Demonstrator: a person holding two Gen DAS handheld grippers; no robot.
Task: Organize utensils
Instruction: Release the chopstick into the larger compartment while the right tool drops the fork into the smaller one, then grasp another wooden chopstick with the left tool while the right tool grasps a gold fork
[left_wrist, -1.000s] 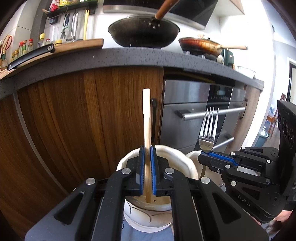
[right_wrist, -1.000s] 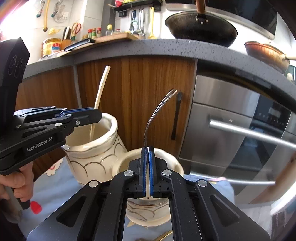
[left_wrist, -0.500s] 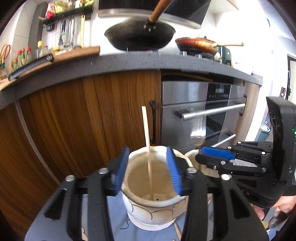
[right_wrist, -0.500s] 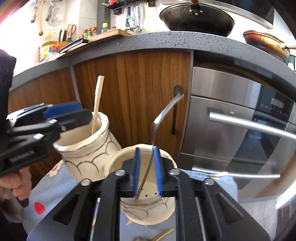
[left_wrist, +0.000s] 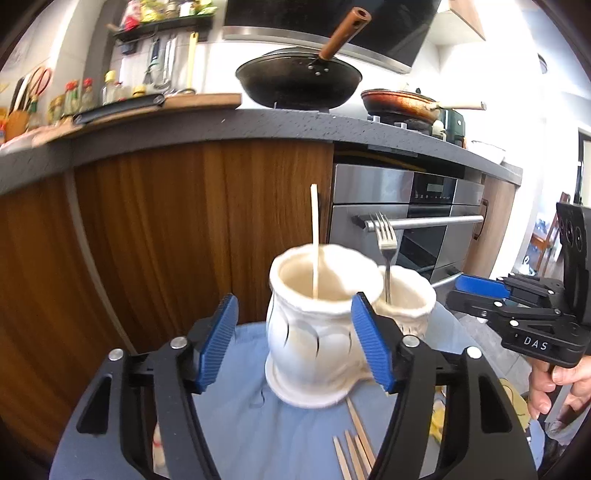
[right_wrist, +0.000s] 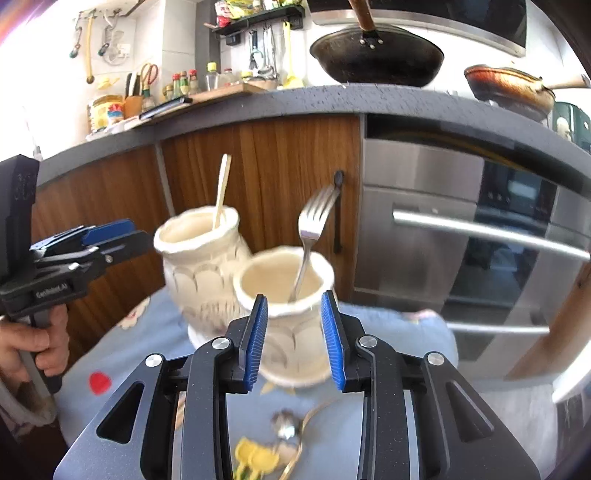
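The left gripper (left_wrist: 295, 339), its blue-padded jaws opening wide, holds nothing; just beyond it a single pale wooden chopstick (left_wrist: 314, 242) stands in the taller cream ceramic jar (left_wrist: 314, 332). The right gripper (right_wrist: 294, 341), jaws also opening and empty, faces the shorter cream ceramic jar (right_wrist: 295, 317), where a silver metal fork (right_wrist: 310, 236) leans, tines up. Both jars sit side by side on a light blue cloth (left_wrist: 240, 424), with loose wooden chopsticks (left_wrist: 354, 443) lying nearby.

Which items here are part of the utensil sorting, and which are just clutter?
In the job:
chopstick in the taller jar
fork in the shorter jar
loose chopsticks
spoon

Lying about:
wok
frying pan
cutting board
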